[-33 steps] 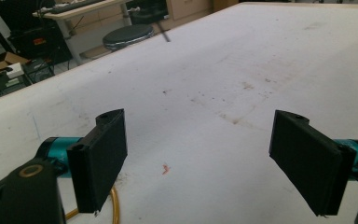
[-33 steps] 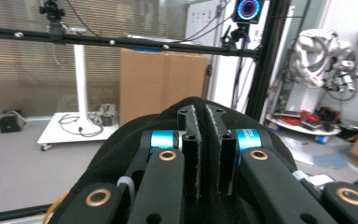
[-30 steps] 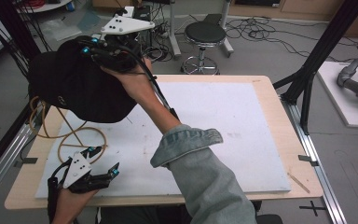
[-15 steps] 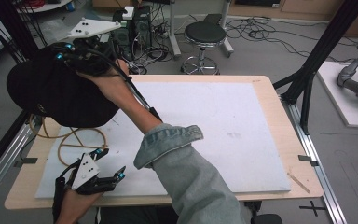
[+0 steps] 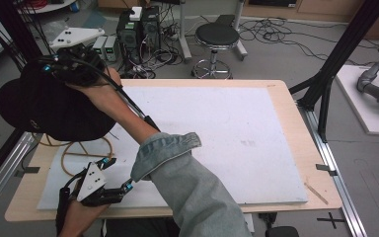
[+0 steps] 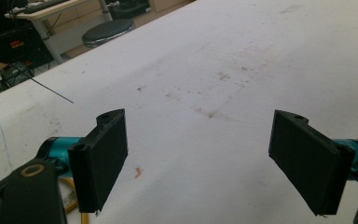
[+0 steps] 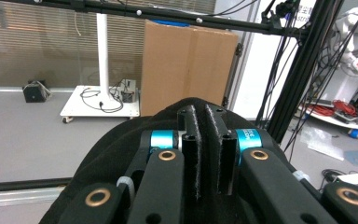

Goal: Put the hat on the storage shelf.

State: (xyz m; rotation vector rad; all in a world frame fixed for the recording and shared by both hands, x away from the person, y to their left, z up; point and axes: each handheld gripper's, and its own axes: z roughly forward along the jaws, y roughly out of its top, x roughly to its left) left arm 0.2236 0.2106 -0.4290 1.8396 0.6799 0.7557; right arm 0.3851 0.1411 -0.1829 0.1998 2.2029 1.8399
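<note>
At nine o'clock, the right gripper (image 5: pixel 61 69) pinches the black cap (image 5: pixel 49 111), which hides its jaws and the wire stand (image 5: pixel 81 150); left gripper (image 5: pixel 111 175) gapes wide, empty

Two black jaws of the right gripper (image 7: pixel 204 149) rise from the bottom centre of the frame, pressed nearly together on the black fabric of a cap (image 7: pixel 121 144), which bulges around them. Behind, at upper centre, stands a brown cardboard box (image 7: pixel 189 65). A white post (image 7: pixel 103 56) rises at upper left above a grey floor (image 7: pixel 23 135).
</note>
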